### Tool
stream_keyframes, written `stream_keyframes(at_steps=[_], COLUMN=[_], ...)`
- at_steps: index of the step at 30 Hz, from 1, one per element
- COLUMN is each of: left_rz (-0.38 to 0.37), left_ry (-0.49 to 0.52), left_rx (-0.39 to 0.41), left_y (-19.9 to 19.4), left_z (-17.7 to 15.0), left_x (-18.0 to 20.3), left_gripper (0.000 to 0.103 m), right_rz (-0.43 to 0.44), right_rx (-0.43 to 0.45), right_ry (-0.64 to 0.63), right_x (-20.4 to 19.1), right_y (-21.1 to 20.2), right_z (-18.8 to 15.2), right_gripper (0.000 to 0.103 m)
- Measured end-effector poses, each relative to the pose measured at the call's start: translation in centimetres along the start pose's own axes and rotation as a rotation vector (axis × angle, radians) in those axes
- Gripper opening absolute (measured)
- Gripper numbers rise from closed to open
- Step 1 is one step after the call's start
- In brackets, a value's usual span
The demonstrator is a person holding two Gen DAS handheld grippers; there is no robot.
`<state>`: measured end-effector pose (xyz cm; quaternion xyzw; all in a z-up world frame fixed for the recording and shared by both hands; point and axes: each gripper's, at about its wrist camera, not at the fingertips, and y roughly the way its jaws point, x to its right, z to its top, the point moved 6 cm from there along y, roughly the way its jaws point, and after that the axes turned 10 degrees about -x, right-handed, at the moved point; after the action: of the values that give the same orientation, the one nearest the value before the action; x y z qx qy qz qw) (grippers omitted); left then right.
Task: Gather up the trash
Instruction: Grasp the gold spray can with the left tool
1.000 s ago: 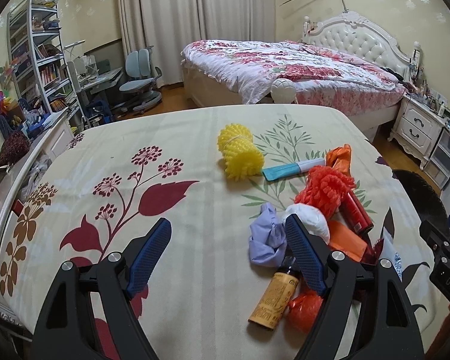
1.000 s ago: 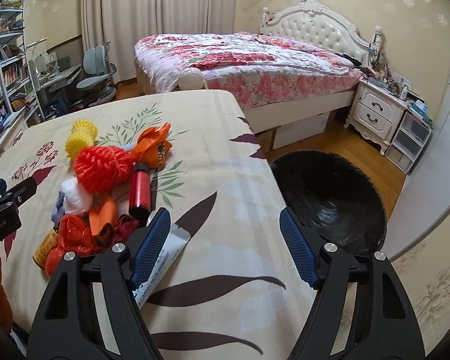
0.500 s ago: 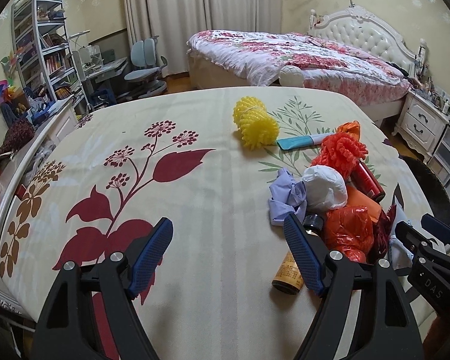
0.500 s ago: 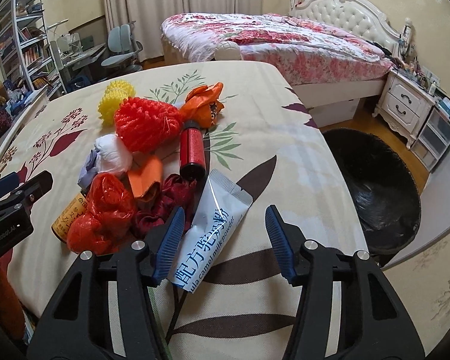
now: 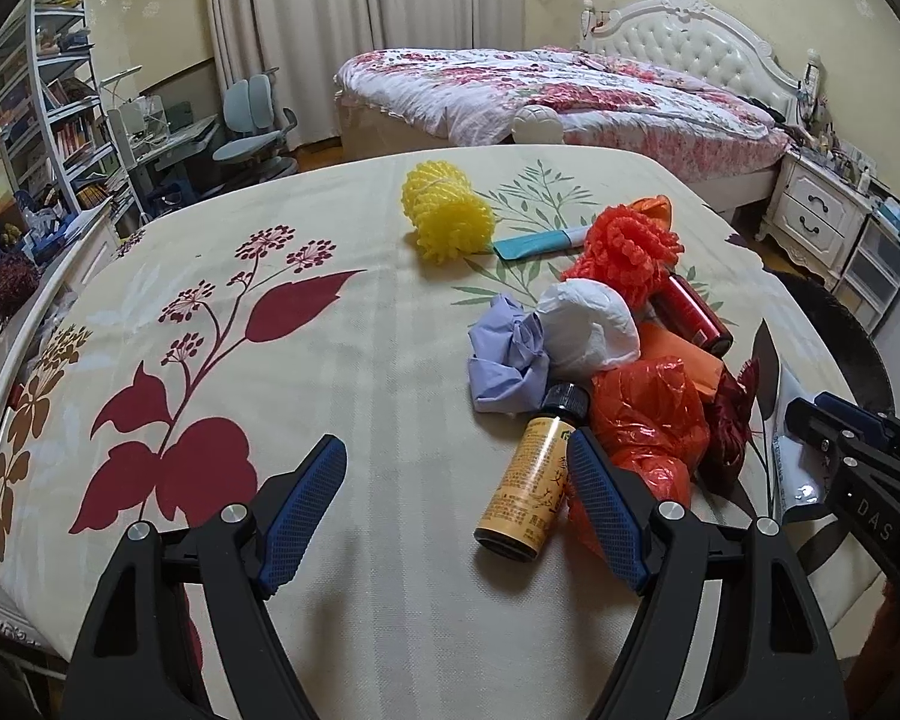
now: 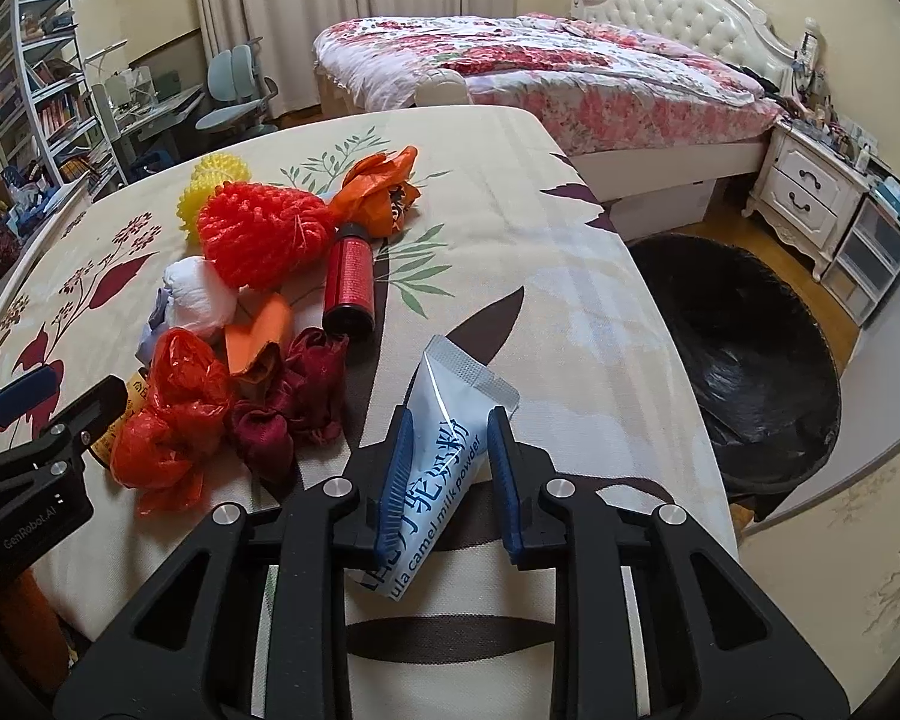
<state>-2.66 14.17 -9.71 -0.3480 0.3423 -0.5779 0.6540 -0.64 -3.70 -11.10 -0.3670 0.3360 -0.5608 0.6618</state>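
A pile of trash lies on the floral tablecloth point(image 5: 342, 360): a yellow bottle point(image 5: 534, 480), red plastic bag point(image 5: 648, 414), white wad point(image 5: 594, 324), lilac wad point(image 5: 504, 354), red can point(image 6: 348, 282), orange-red foam net point(image 6: 258, 234) and yellow foam net point(image 5: 444, 210). My right gripper point(image 6: 450, 468) has its fingers closed around a light-blue milk powder sachet point(image 6: 444, 450) lying on the cloth. My left gripper point(image 5: 456, 504) is open and empty, just left of the yellow bottle.
A black-lined trash bin point(image 6: 744, 354) stands on the floor right of the table. A bed point(image 5: 546, 90), a nightstand point(image 6: 810, 192), a desk with chair point(image 5: 252, 126) and shelves point(image 5: 48, 114) stand behind.
My right gripper came down over the sachet and its fingers narrowed onto it. My left gripper drew back slightly and stayed open.
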Motion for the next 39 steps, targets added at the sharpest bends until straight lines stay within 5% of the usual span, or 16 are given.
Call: stream_keyframes(at_steps=[9,15,39], left_rz=[-0.073,-0.099,-0.135], left_ry=[0.019,0.038,-0.003], left_rx=[-0.052,-0.055,0.086], left_y=[1.3,1.2,-4.7], left_z=[-0.6,-1.2,0.3], left_x=[0.9,1.4,1.1], left_gripper=[0.051,0.028,0.027], right_rz=[0.008,0.01,0.019], right_rx=[0.0,0.001,0.097], right_ry=[0.006,0.008,0.022], right_x=[0.3,0.4,2.0], right_y=[0.1,0.1,-3.2], right_z=[0.1,0.1,1.3], right_gripper=[0.025,0.025,0.023])
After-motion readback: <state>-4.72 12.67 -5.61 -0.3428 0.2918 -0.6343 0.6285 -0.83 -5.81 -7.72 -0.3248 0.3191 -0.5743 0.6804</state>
